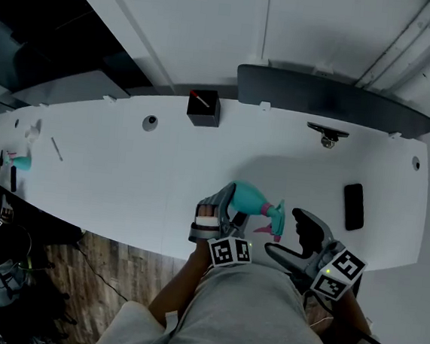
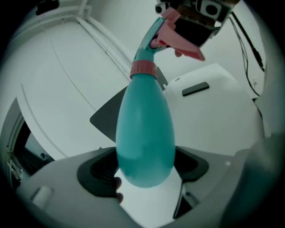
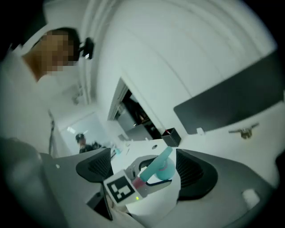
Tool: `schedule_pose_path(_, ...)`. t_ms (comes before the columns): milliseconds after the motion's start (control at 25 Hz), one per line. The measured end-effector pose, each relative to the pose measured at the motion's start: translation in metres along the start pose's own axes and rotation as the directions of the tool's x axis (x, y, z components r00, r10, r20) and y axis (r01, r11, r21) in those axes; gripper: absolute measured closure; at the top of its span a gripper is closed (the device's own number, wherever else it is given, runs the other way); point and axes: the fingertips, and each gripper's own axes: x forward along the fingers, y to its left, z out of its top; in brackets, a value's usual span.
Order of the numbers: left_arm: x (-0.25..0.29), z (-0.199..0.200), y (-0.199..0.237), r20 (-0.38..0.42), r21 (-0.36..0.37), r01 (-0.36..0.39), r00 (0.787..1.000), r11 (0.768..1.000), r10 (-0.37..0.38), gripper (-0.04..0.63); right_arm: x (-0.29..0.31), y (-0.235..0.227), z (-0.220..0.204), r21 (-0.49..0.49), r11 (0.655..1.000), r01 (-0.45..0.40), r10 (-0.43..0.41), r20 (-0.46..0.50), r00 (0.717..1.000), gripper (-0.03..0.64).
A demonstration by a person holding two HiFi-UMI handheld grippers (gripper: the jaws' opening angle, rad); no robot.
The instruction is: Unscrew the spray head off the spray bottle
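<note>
A teal spray bottle (image 1: 249,196) with a pink collar (image 2: 143,69) and pink trigger (image 2: 179,43) lies tilted above the white table's (image 1: 123,181) near edge, spray head toward the right. My left gripper (image 1: 223,210) is shut on its round body (image 2: 144,133), which fills the gap between the jaws. My right gripper (image 1: 293,239) stands just right of the spray head, open, with nothing between its pads. In the right gripper view the bottle (image 3: 161,165) and the left gripper's marker cube (image 3: 121,188) show beyond the wide-apart jaws.
A black phone (image 1: 353,206) lies on the table to the right. A black box (image 1: 204,107) and a metal fitting (image 1: 327,133) sit at the back, in front of a dark panel (image 1: 335,100). Small items (image 1: 21,162) lie far left. Wooden floor shows below the edge.
</note>
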Motion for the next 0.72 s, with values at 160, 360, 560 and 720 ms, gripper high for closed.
schedule_pose_path(160, -0.001, 0.003, 0.002, -0.019, 0.031, -0.007, 1.000, 1.000, 0.007, 0.212, 0.015, -0.038, -0.011, 0.351, 0.926, 0.138, -0.144, -0.008, 0.989, 0.229)
schedule_pose_path(360, -0.001, 0.001, -0.002, -0.041, 0.083, -0.001, 0.999, 0.997, 0.004, 0.212, 0.021, -0.050, -0.034, 0.341, 0.910, 0.238, -0.204, -0.132, 0.970, 0.523)
schedule_pose_path(560, -0.002, 0.000, -0.010, -0.025, 0.055, 0.047, 0.999, 0.997, -0.046, 0.212, 0.026, -0.035, -0.036, -0.236, 0.966, 0.104, -0.168, -0.274, 0.947, 0.526)
schedule_pose_path(720, -0.002, 0.002, -0.022, 0.006, 0.100, 0.086, 0.996, 0.991, -0.087, 0.212, 0.017, -0.032, -0.054, -0.897, 0.378, -0.231, -0.362, -0.372, 0.855, 0.525)
